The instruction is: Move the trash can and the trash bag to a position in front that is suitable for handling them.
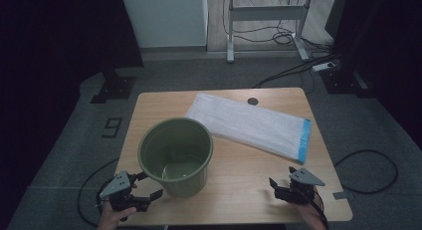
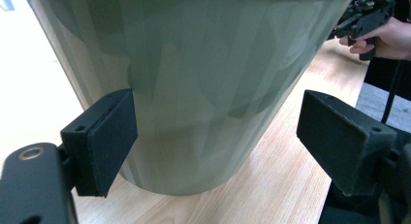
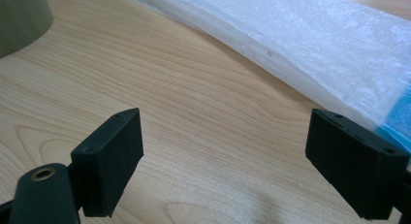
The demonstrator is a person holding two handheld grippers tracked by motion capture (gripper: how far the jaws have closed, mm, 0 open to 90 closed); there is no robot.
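Worktop (image 1: 239, 165) in the high view: green bucket (image 1: 175, 155) upright on the near-left part, open end up, inside bare but for a shine on its bottom. Clear plastic bag (image 1: 249, 124) with a blue end strip lies flat behind and to the right of it, running diagonally toward the right edge; bucket rim just meets the bag's near-left corner, touching or not I can't tell. Small dark round grommet (image 1: 253, 101) sits past the bag near the far edge. Left gripper (image 1: 144, 185) is at the near-left corner, fingers apart, tips up against the bucket's lower wall. Right gripper (image 1: 276, 187) is near the right front edge, fingers apart over bare wood, well clear of bucket and bag. On the floor: cables, a power strip, a desk frame at the back. Left gripper view: bucket wall looms between the spread fingers (image 2: 104, 139), the left one touching or nearly touching the wall, the right one off it; the other hand (image 2: 383, 37) and its gripper sit beyond. Right gripper view: fingers (image 3: 109, 158) wide apart with nothing between, bag ahead on the right, blue strip beside the right finger, bucket base at top left.
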